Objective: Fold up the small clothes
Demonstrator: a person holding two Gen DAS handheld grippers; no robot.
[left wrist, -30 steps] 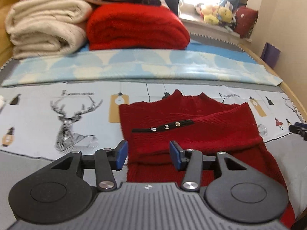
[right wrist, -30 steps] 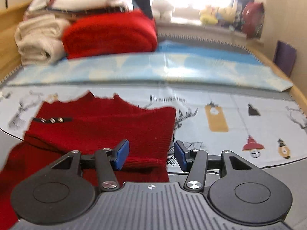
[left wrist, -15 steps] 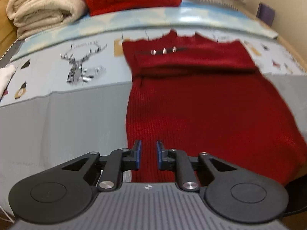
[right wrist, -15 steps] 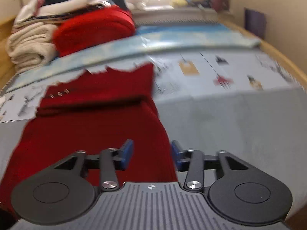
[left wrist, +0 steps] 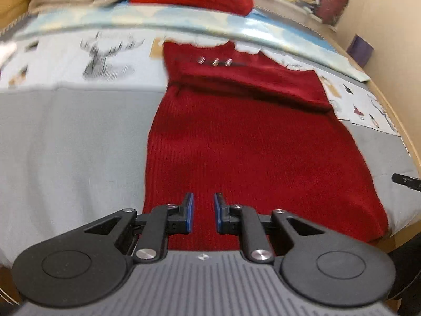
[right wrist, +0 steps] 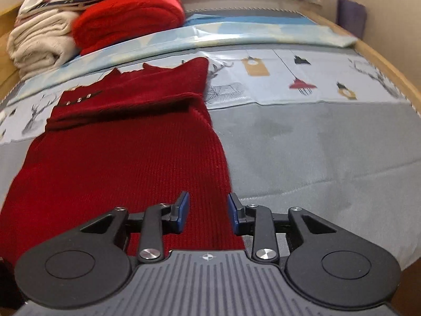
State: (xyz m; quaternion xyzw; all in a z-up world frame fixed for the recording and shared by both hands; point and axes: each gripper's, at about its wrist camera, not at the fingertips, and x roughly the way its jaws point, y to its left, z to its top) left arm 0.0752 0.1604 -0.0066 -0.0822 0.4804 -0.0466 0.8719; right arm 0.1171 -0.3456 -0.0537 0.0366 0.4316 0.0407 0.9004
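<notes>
**Hovering over the hem of a red sweater**

Reaching in over the near end of the red sweater (left wrist: 244, 142), the left gripper (left wrist: 202, 214) has its blue-padded jaws drawn narrow, a slim gap between them with red knit showing through it, but I cannot tell whether the pads touch the cloth. The right gripper (right wrist: 208, 212) sits at the sweater's right edge, its jaws set somewhat wider, with that edge of the knit in the gap between them; the pads do not look pressed on it.

The sweater lies flat along the bed (right wrist: 315, 152), bottom hem toward the grippers, collar at the far end. Its sleeves are folded across the chest, one cuff showing three small silver buttons (left wrist: 214, 62). Under it is a grey sheet, then a pale blue cover printed with deer and lamps (right wrist: 289, 79). Beyond that, at the head of the bed, are a folded bright red blanket (right wrist: 126, 21) and cream blankets (right wrist: 39, 42) just beside it.
</notes>
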